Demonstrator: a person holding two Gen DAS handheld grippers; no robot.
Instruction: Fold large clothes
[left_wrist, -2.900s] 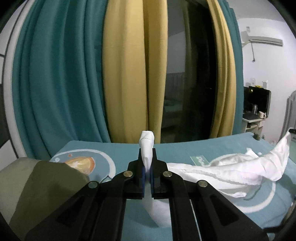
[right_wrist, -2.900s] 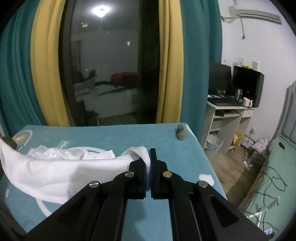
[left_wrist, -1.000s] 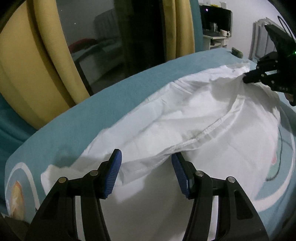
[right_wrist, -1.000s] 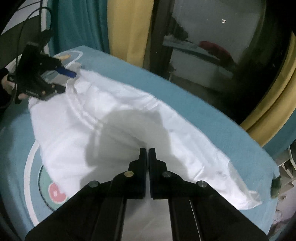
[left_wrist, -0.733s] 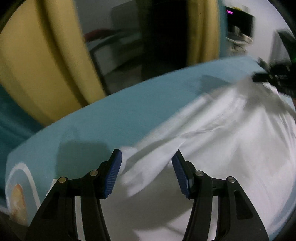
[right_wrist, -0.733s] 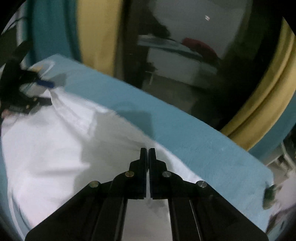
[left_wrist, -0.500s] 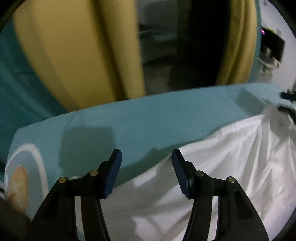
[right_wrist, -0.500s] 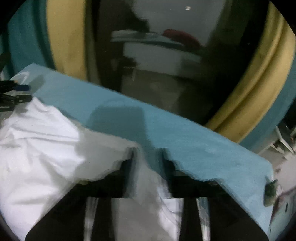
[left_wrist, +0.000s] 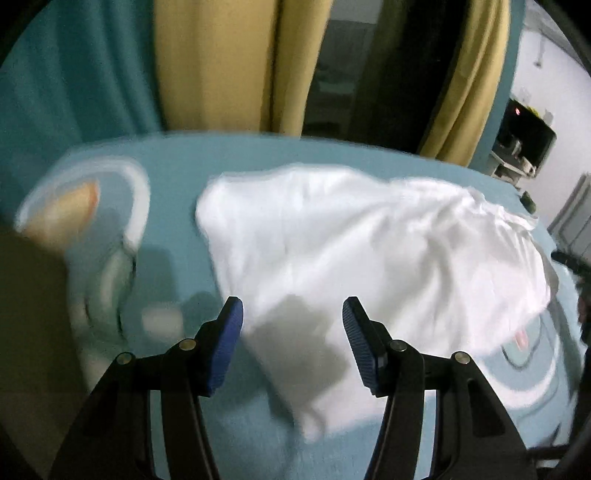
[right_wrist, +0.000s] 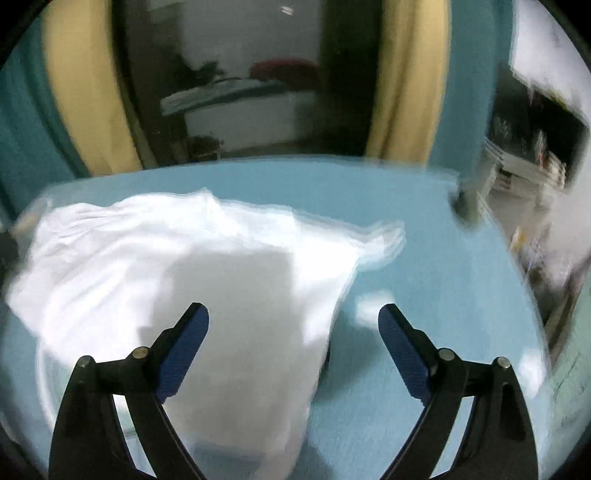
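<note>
**White garment on the teal table, both grippers released**

We see the white garment (left_wrist: 369, 236) lying spread and rumpled on the teal tablecloth (left_wrist: 177, 229); both views are motion-blurred, so fine creases and hems cannot be read; in the left wrist view the cloth runs from the middle of the table out to the right side, with a narrower part reaching toward the camera between the fingers.

Left gripper (left_wrist: 292, 339): jaws stand apart, blue pads facing each other with nothing pinched; the garment lies below and between them, but we see no pad pressing on it; a shadow falls on the cloth just ahead of the jaws.

Right gripper (right_wrist: 293, 339): jaws spread wide, having just been opening; nothing is gripped; the garment's right edge passes under the gap, cloth below the left finger (right_wrist: 184, 343) and bare tablecloth below the right one.

In the right wrist view the garment (right_wrist: 147, 251) covers the left and centre of the table; a pointed corner sticks out to the right; a small dark object (right_wrist: 467, 206) sits near the far right edge of the table, too blurred to identify.

Surroundings: a printed ring with an orange patch (left_wrist: 70, 210) on the tablecloth to the left of the garment; yellow curtains (left_wrist: 221, 62) and teal curtains (left_wrist: 74, 74) behind the table; dark window glass (right_wrist: 240, 74) between them; a dark monitor (left_wrist: 524, 129) at far right.
</note>
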